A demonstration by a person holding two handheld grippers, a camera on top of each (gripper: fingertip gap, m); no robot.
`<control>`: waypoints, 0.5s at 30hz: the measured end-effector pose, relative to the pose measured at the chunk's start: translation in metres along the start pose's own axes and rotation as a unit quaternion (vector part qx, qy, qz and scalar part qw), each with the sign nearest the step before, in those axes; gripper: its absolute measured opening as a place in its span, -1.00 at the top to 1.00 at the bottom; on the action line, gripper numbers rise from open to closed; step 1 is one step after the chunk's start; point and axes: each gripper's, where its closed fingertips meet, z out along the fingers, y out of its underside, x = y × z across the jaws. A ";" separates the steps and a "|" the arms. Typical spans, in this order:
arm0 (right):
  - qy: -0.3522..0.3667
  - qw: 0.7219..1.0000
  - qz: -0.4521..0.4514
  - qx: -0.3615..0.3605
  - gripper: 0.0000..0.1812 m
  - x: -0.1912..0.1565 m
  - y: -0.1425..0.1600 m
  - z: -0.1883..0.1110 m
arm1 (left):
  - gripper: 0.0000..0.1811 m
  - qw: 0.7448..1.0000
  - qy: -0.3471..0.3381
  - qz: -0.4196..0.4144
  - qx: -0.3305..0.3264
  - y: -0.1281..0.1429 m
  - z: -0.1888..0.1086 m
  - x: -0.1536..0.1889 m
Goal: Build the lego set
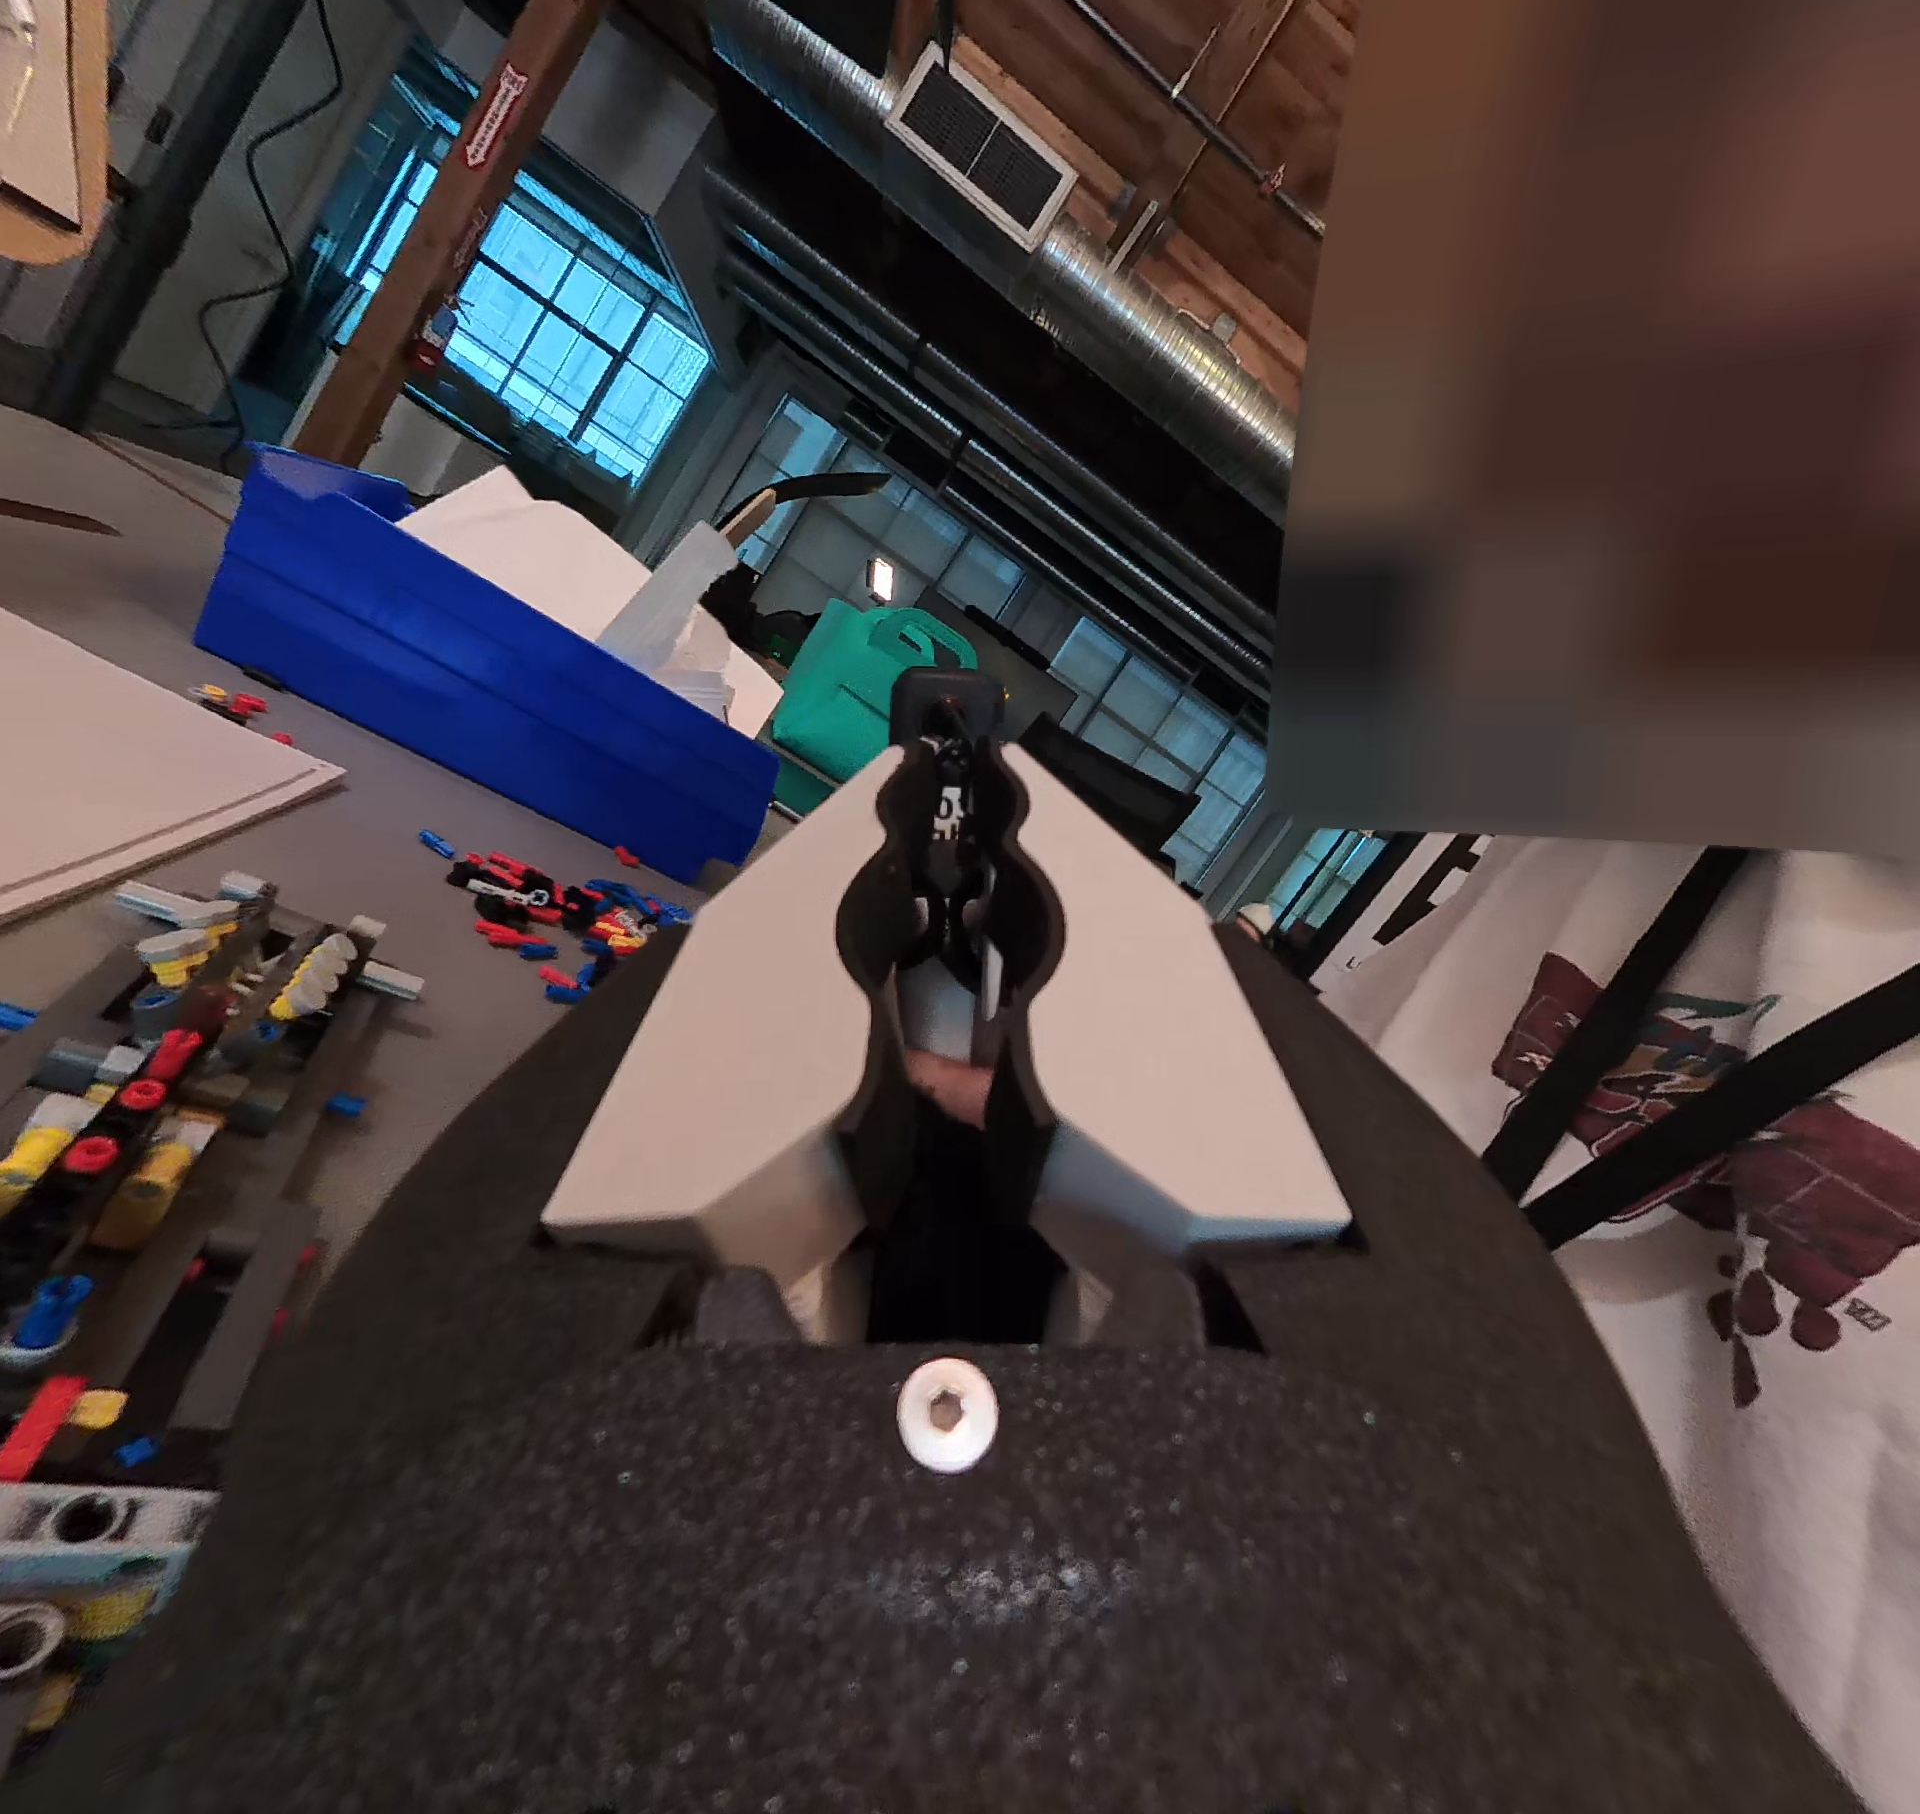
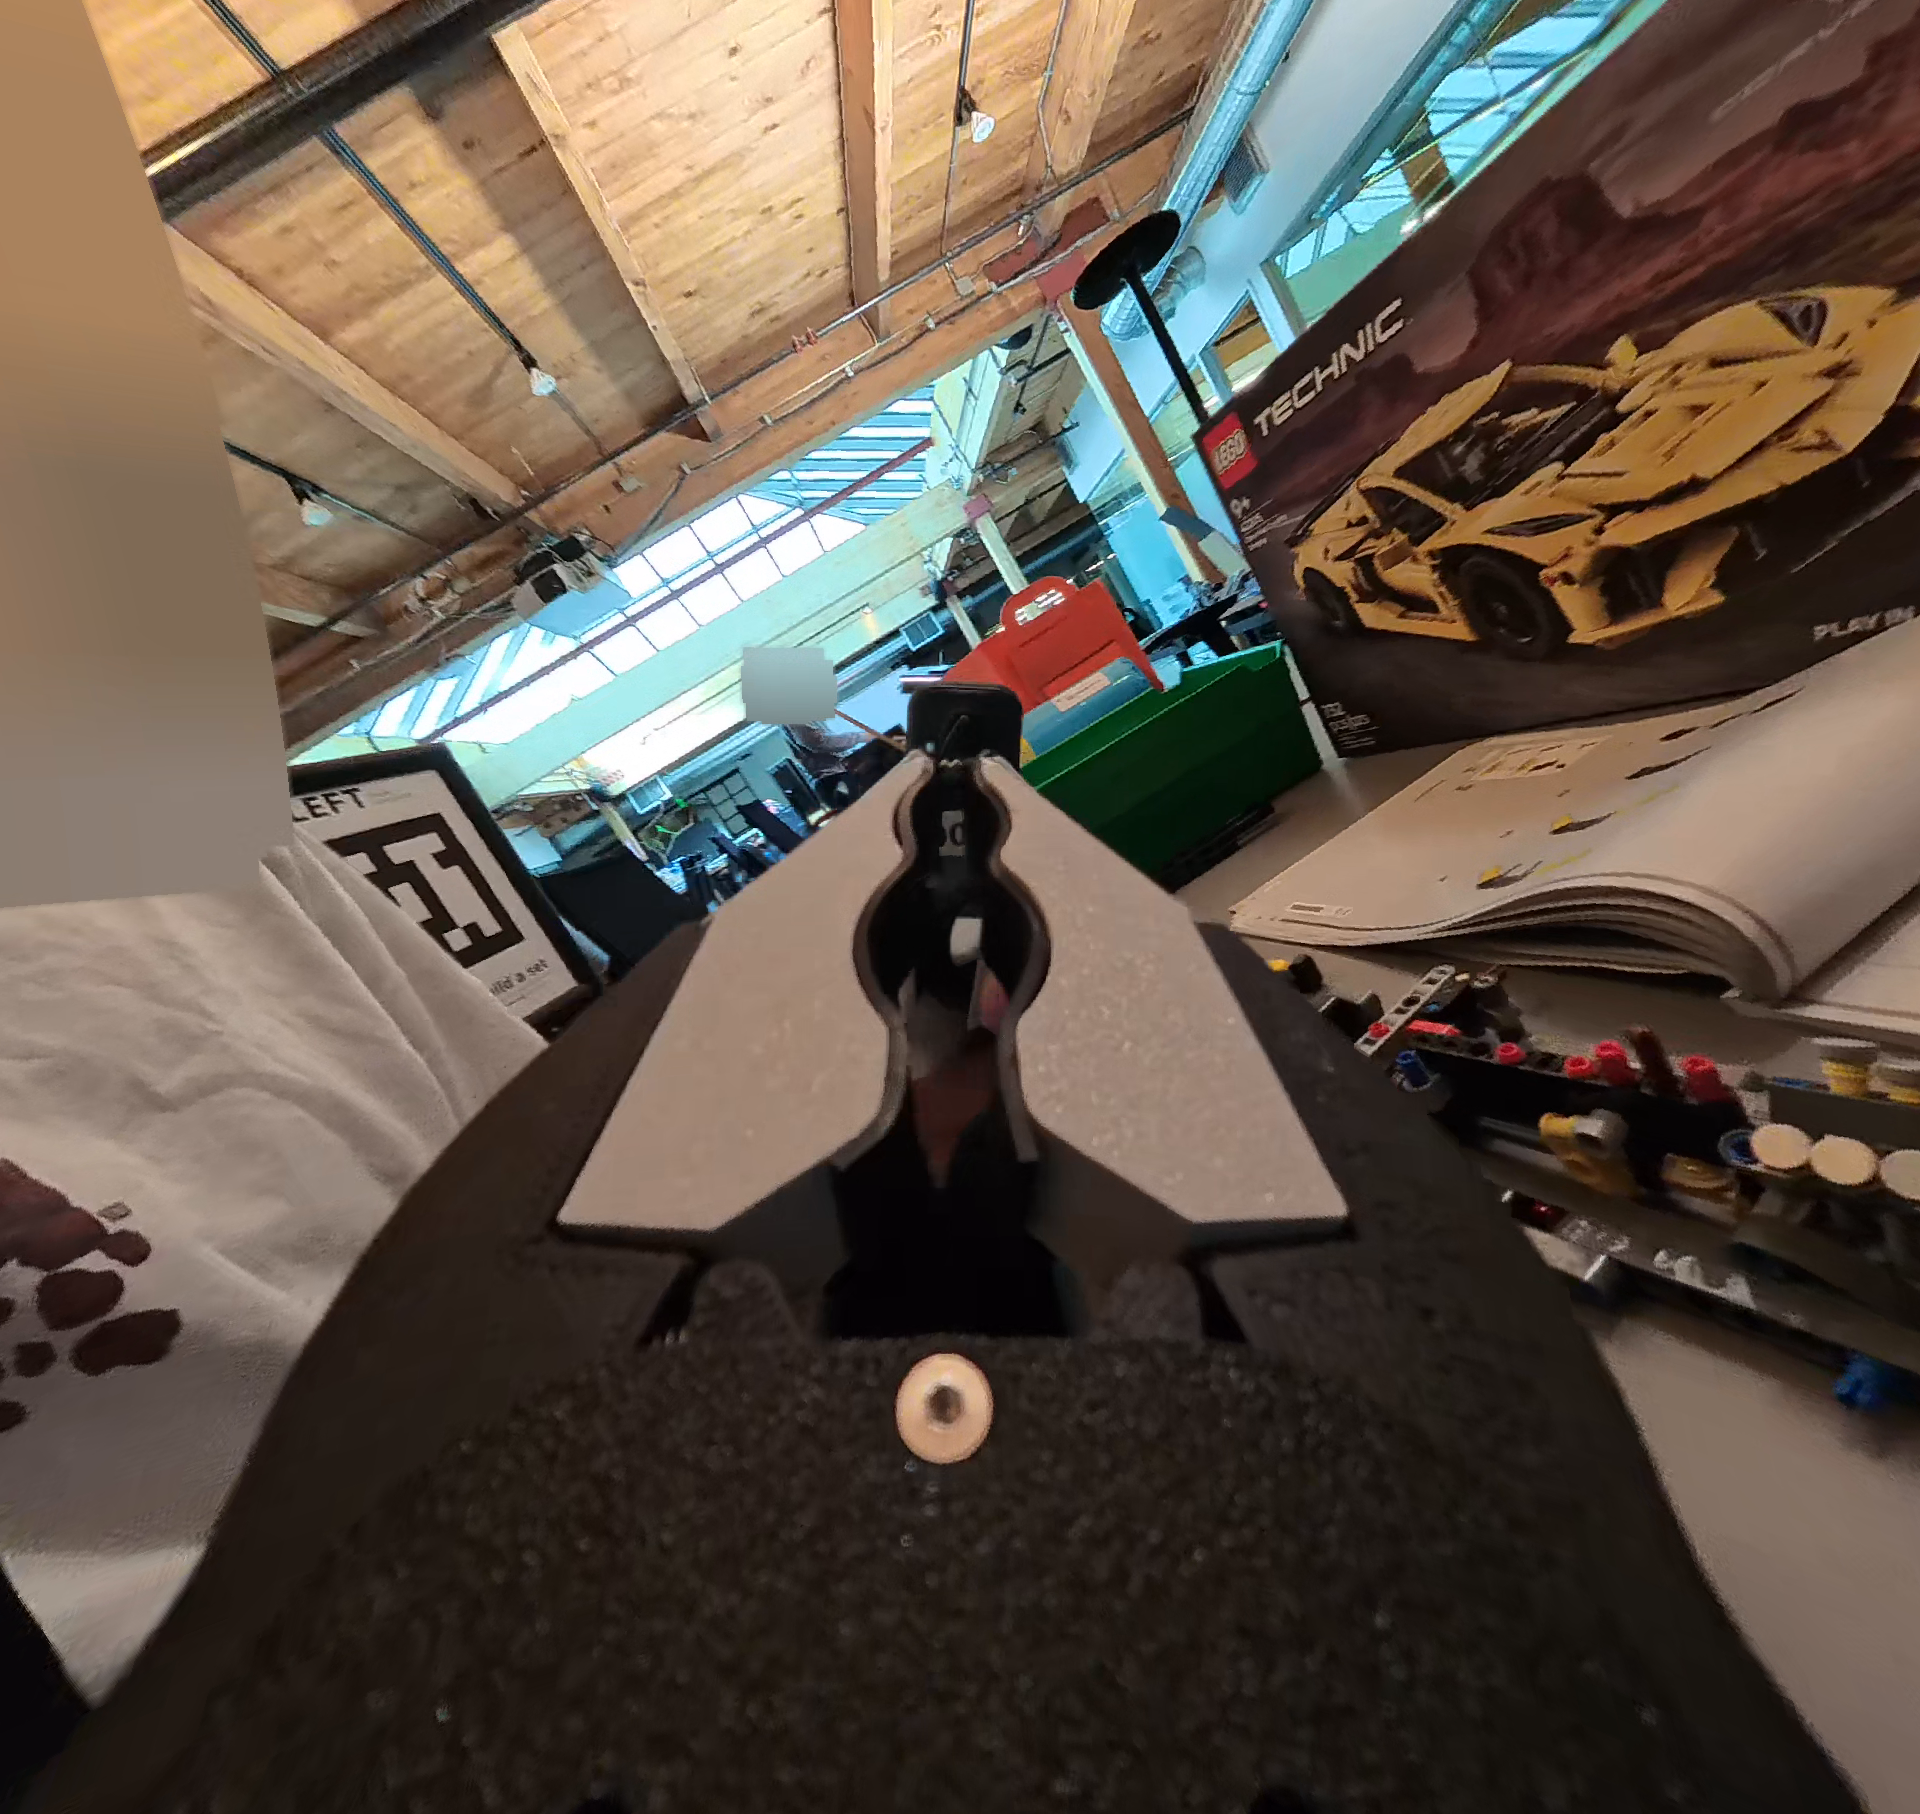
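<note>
Both my grippers are raised off the grey bench (image 1: 436,1058) and tilted upward toward the ceiling. My left gripper (image 1: 951,756) has its jaws closed tip to tip, with nothing from the set between them. My right gripper (image 2: 951,762) stands the same, jaws meeting at the tips and empty. The partly built lego frame of black beams with red, yellow and blue pins (image 1: 135,1120) lies on the bench to the left in the left wrist view. Beyond it is a scatter of small red, blue and black loose pins (image 1: 561,917), near a blue plastic bin (image 1: 468,663). In the right wrist view, an open white instruction booklet (image 2: 1621,860) lies just behind the frame, before the dark set box picturing a yellow car (image 2: 1621,476).
</note>
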 end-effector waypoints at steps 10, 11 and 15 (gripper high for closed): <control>0.032 0.998 -0.058 -0.018 0.97 0.003 0.003 -0.001 | 0.93 0.998 0.021 -0.063 0.002 0.002 -0.001 -0.003; 0.033 0.998 -0.060 -0.020 0.97 0.003 0.003 -0.001 | 0.94 0.998 0.021 -0.065 0.001 0.003 -0.001 -0.003; 0.047 0.995 -0.085 -0.036 0.97 0.005 0.008 0.000 | 0.93 0.997 0.024 -0.077 -0.013 0.007 0.000 -0.004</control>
